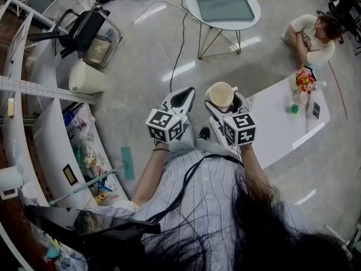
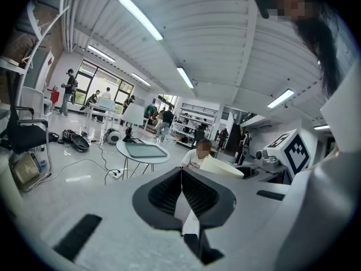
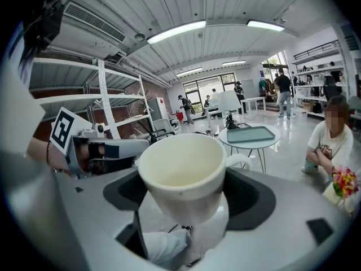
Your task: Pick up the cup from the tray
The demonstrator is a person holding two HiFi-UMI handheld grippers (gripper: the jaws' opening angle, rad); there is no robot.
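Note:
A cream cup with a handle is held upright in the air, with my right gripper shut on its body. In the right gripper view the cup fills the middle between the jaws, looks empty, and its handle points right. The teal tray lies bare on a round white table far ahead; the same tray shows small in the right gripper view. My left gripper hangs just left of the cup, shut with nothing in it; its pads meet.
A long white table with flowers and small items stands to the right. A person sits on the floor beyond it. At the left are a black chair, shelving and a cable across the floor.

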